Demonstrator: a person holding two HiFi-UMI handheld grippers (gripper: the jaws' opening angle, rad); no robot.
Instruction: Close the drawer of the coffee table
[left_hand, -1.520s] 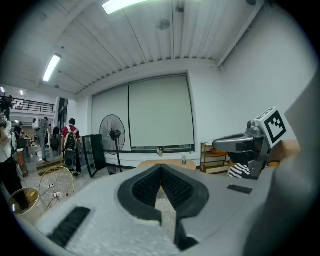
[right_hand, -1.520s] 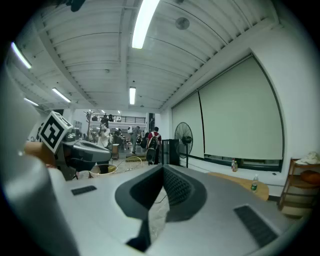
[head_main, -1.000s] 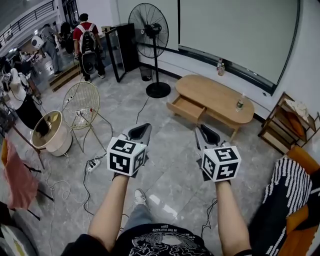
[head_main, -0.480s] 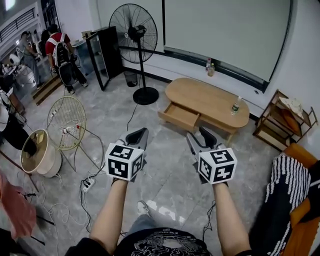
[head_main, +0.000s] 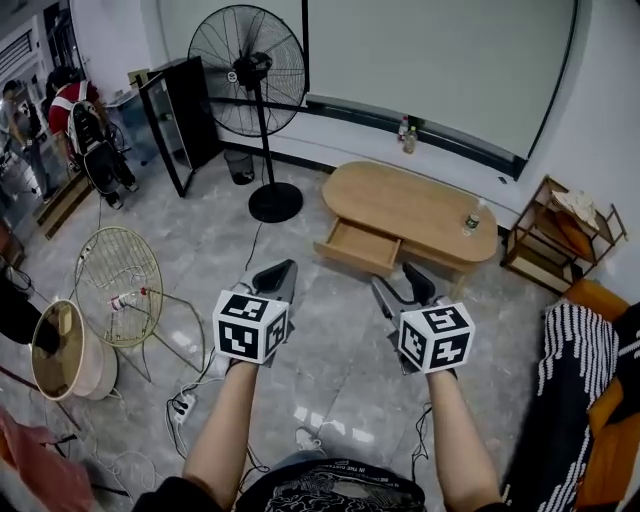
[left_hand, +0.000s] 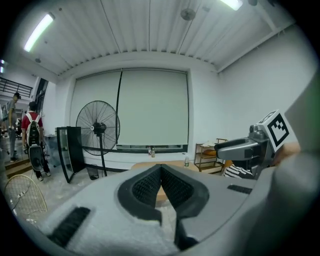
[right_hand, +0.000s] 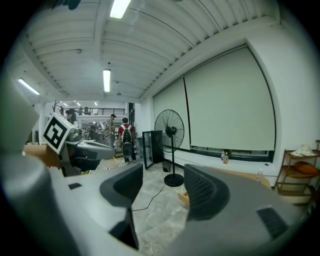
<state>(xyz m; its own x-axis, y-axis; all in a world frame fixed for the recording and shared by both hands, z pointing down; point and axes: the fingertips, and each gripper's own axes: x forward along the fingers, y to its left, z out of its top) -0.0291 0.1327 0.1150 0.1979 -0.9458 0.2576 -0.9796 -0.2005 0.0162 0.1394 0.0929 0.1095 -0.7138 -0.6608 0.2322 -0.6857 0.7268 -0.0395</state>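
Observation:
The oval wooden coffee table (head_main: 420, 205) stands ahead by the wall, and its drawer (head_main: 358, 247) is pulled out towards me. Both grippers hang in the air short of it, apart from it. My left gripper (head_main: 283, 268) is shut, its ribbed pads meeting in the left gripper view (left_hand: 161, 169) with nothing between them. My right gripper (head_main: 398, 283) is to the right, its jaws opening with only floor showing in the gap (right_hand: 162, 175). In the right gripper view part of the table (right_hand: 245, 176) shows behind the right jaw.
A tall pedestal fan (head_main: 250, 75) stands left of the table, its cable running over the floor. A wire fan guard (head_main: 115, 285), a round drum (head_main: 65, 360) and a power strip (head_main: 183, 405) lie at the left. A wooden shelf (head_main: 560, 235) and a striped cushion (head_main: 575, 390) stand at the right. A bottle (head_main: 472, 218) stands on the table.
Both grippers and the head have moved forward across the floor, so the table and its drawer are nearer. The right gripper's jaws have spread apart. The left stays shut.

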